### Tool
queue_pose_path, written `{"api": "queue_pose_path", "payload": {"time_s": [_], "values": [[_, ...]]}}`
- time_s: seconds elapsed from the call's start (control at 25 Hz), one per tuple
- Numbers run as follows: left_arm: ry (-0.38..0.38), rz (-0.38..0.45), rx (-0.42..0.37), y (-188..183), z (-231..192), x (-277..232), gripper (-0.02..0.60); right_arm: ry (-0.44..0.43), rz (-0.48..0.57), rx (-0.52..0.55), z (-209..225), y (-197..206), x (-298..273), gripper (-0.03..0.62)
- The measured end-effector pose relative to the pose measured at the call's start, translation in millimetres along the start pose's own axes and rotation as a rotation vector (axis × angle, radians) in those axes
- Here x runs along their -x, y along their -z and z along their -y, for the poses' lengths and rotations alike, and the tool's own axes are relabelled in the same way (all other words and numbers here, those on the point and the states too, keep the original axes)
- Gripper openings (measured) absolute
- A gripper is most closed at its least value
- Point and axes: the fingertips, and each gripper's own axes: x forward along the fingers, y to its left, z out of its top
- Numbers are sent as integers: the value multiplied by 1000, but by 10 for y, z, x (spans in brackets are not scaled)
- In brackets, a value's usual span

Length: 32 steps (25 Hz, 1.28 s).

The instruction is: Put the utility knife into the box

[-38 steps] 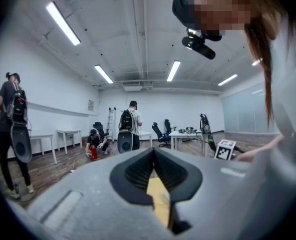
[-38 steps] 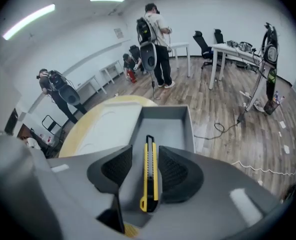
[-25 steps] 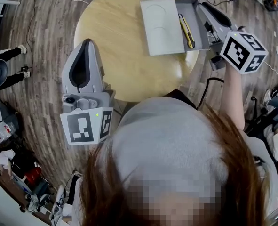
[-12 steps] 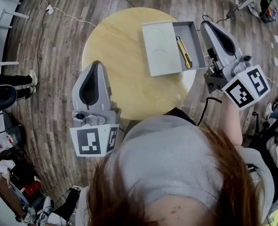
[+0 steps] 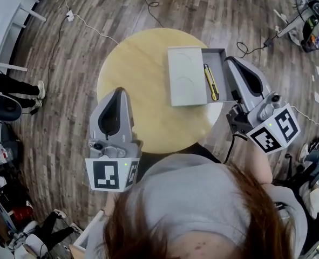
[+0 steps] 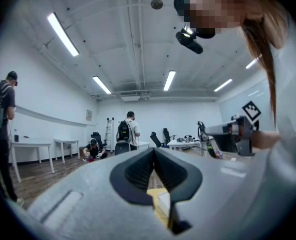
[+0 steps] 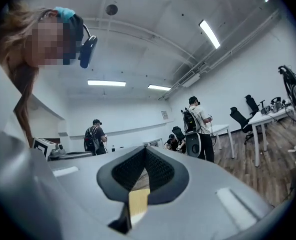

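Well to the left of the box, the left gripper (image 5: 120,92) hangs over the near-left edge of the round table (image 5: 143,47) with its jaws pressed together on nothing; it seems parked there simply to stay out of the way, since nothing near it needs holding. The box (image 5: 186,82) sits on the table's right half as a pale sleeve with a darker drawer (image 5: 217,54) slid out of its right side, and that open drawer is probably why the knife could be laid in from above. The utility knife (image 5: 210,82) lies flat in the drawer, right beside the sleeve's open end, so by the look of things the task's placing is done. Its long axis runs along the drawer's length, from the person's side toward the far side of the table and nearly parallel to the sleeve's edge; which end carries the blade is too small to tell. Just right of the drawer, the right gripper (image 5: 232,62) has its jaws closed and empty, clear of the knife and pointing past the box's far corner
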Motion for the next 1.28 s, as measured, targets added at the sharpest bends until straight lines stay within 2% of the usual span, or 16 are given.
{"api": "queue_pose_path", "payload": {"time_s": [0.24, 0.4, 0.6, 0.88, 1.28], "values": [[-9, 21, -14, -99, 36, 69, -6, -20, 9, 80, -106, -105, 118, 5], [-9, 24, -23, -127, -6, 128, -6, -47, 58, 82, -194, -255, 178, 5], [0, 45, -24, -140, 12, 296, -6, -24, 41, 188, -361, -303, 342, 4], [11, 64, -23, -215, -9, 763, -6, -1, 40, 222, -836, -245, 526, 3], [55, 97, -24, -240, 63, 1699, -6, 41, 91, 193, -1695, -84, 1060, 3]]}}
